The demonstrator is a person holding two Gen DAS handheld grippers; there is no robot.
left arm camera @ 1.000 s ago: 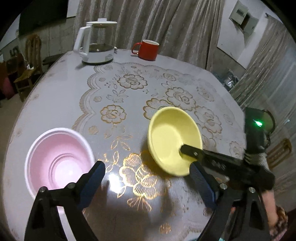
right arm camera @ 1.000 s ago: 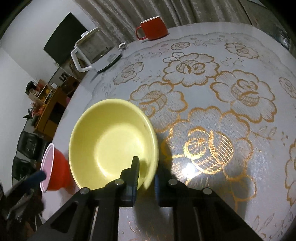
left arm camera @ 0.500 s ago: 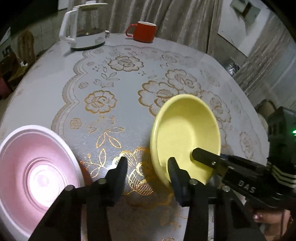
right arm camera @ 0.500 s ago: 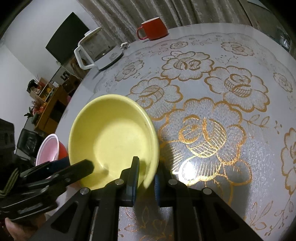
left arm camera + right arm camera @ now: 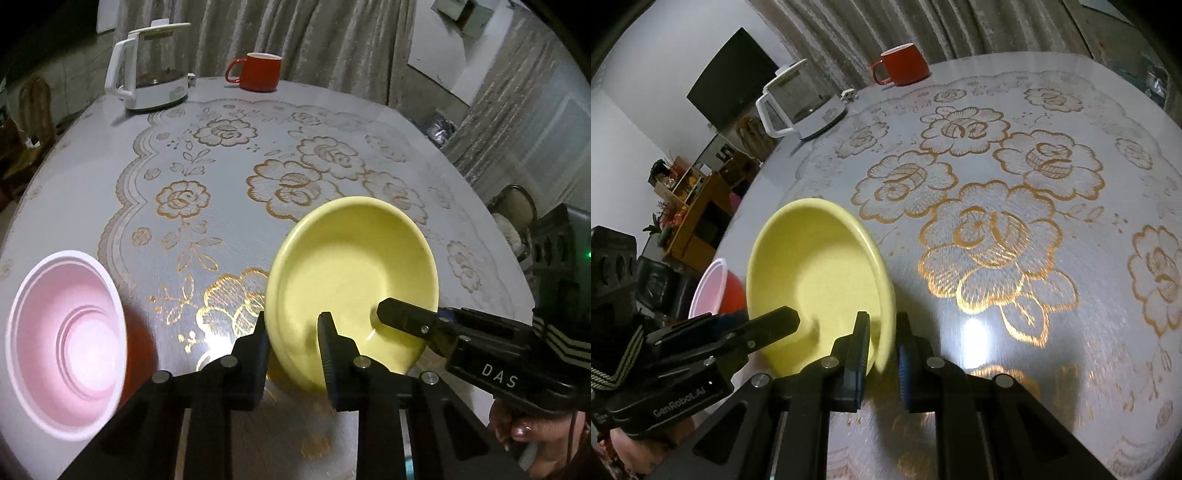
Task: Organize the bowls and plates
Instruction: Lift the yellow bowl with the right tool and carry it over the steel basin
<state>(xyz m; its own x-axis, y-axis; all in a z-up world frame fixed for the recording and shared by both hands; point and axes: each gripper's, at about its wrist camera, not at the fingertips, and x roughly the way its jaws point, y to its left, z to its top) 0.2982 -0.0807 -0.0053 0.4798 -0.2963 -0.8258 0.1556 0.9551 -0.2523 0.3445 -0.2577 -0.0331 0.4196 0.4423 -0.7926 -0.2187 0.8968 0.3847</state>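
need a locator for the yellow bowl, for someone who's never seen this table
On the round table with the gold rose cloth, look at the near edge, where both claws meet. The yellow bowl is tilted on its side between them, unlike the upright pink-lined red bowl to its left.

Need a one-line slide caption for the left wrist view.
Both grippers straddle the tilted yellow bowl rim beside the pink bowl.

Bowl (image 5: 351,280) tilted, rim straddled by my left gripper (image 5: 291,343) at 6 o'clock, my right gripper (image 5: 402,321) at 4. Cup (image 5: 66,343) at 9 on table (image 5: 92,177). Kettle (image 5: 151,70) at 11, mug (image 5: 258,72) at 12, far edge.
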